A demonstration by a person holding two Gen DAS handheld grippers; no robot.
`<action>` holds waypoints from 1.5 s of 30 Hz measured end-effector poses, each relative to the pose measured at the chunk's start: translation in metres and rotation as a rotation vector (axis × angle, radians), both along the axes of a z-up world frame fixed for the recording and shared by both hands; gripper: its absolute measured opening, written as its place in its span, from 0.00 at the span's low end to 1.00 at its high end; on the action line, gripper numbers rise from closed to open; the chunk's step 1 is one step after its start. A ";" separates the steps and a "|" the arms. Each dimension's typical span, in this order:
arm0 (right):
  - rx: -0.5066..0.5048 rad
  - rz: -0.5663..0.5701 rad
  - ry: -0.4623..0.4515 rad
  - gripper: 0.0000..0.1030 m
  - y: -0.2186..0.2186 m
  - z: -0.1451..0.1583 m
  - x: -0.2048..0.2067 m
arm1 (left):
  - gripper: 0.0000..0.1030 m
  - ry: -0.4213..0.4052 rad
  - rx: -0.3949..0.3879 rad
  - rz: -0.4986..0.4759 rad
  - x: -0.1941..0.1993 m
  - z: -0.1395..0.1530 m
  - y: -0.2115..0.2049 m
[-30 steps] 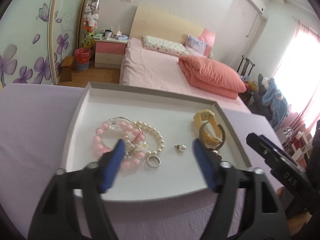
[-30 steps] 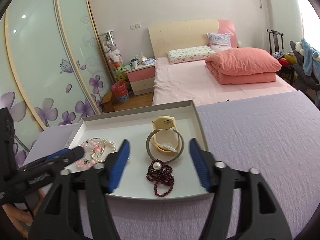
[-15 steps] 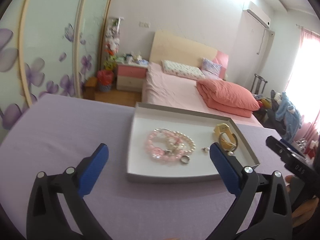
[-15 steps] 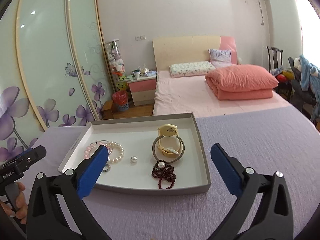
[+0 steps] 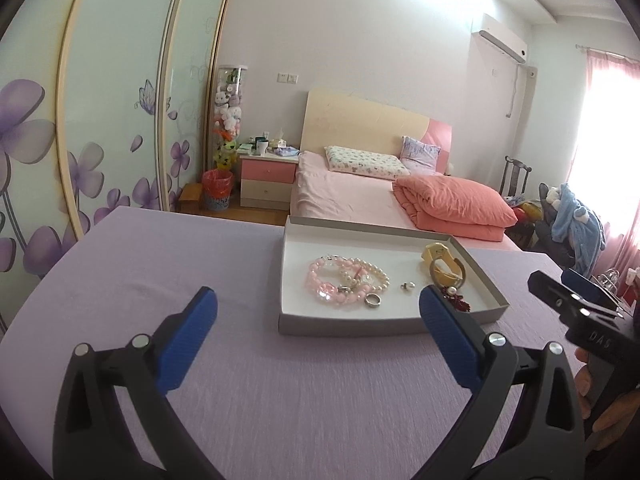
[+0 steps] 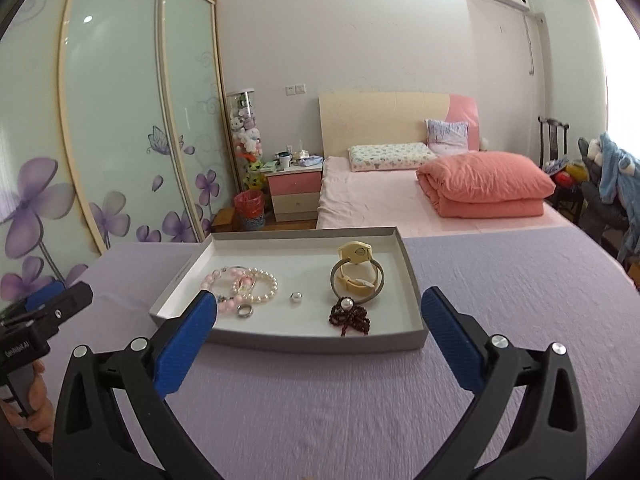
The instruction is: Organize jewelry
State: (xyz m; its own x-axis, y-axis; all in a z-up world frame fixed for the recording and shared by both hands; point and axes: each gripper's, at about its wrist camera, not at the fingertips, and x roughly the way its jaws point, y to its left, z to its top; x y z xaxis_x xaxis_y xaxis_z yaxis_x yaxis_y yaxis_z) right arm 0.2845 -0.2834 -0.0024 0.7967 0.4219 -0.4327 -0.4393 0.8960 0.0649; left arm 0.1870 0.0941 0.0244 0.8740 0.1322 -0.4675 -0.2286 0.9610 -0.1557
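In the white tray (image 6: pixel 412 276), tangled pink and pearl bracelets (image 6: pixel 248 286); both claws gape empty.

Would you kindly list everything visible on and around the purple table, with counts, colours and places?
tray: one, white with grey walls, on the purple tablecloth
pink bead bracelet: one, pink, tray's left part
pearl bracelet: one, white, overlapping the pink one
ring: one, silver, in front of the bracelets
pearl stud: one, white, tray's middle
watch: one, yellow with grey band, tray's right part
dark red bead string: one, with a pearl on it, in front of the watch
bed: one, pink, behind the table
folded quilt: one, coral, on the bed
left gripper: blue pads, open, empty
right gripper: blue pads, open, empty
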 end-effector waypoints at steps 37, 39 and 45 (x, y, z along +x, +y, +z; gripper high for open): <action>0.004 0.038 0.109 0.99 -0.001 -0.026 -0.021 | 0.98 0.088 -0.053 -0.129 0.001 -0.026 -0.024; 0.005 0.037 0.109 0.99 -0.002 -0.026 -0.021 | 0.98 0.089 -0.053 -0.129 0.002 -0.026 -0.024; 0.006 0.038 0.110 0.99 -0.002 -0.026 -0.020 | 0.98 0.091 -0.055 -0.129 0.002 -0.027 -0.025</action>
State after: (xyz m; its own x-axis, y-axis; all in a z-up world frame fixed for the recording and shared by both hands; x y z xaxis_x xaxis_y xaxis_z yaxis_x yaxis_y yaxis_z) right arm 0.2646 -0.2857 -0.0280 0.7278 0.4538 -0.5141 -0.4631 0.8782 0.1195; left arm 0.1891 0.0695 -0.0023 0.8361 -0.0059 -0.5486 -0.1198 0.9739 -0.1930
